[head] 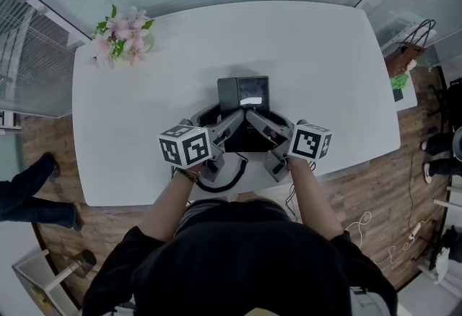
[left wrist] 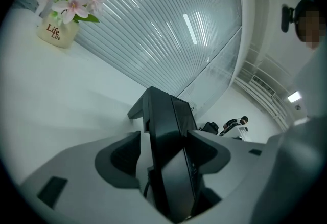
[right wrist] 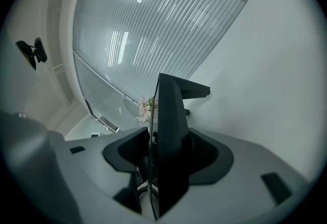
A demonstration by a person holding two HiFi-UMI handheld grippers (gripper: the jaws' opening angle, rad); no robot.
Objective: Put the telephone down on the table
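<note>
Left tongs [head: 232,122] spread wide, telephone [head: 243,94] between them, gap showing at one pad. Right tongs [head: 260,123] also spread, close against the phone's other side, no clear squeeze. One telephone, black, on the white tabletop [head: 317,62] near the person's edge, about mid-width. Its long axis runs front to back, with the raised screen end pointing to the far edge. One coiled cord [head: 225,183] loops off the near end. One pot [left wrist: 56,31] at the far left corner holds pink flowers [head: 121,37].
</note>
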